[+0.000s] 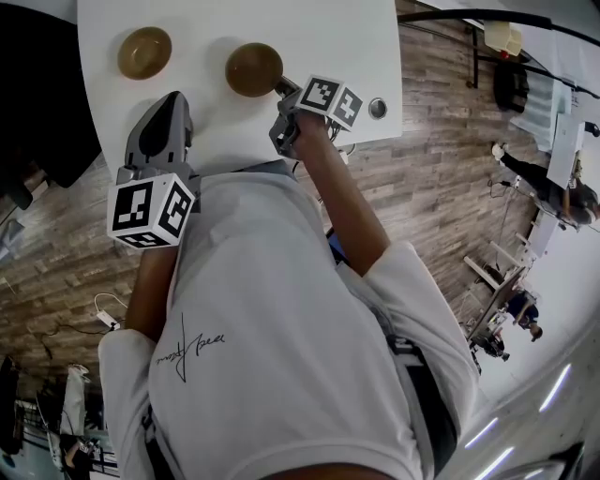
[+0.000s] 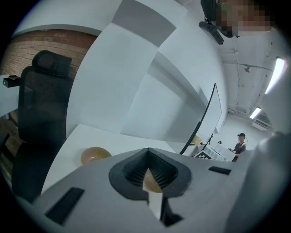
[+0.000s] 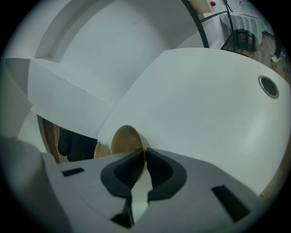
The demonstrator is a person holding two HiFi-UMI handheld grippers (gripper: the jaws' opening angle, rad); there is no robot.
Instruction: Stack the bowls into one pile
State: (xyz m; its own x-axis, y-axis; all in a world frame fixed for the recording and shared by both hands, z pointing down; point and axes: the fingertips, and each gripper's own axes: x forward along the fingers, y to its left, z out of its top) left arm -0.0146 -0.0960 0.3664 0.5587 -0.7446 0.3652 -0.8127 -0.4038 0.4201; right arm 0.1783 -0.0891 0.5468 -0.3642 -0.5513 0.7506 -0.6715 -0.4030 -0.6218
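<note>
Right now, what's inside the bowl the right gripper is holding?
Nothing visible: in the head view the bowl is bare brown inside. The right gripper is shut on its near rim, so the fingers cover that strip.

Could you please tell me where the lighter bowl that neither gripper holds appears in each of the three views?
Head view: lighter bowl, top left on the white table.
Left gripper view: lower left, on the table.
Right gripper view: a sliver just left of the darker bowl.
Shared landmark: the darker bowl, pinched by the right gripper, lies to its right in every view.
</note>
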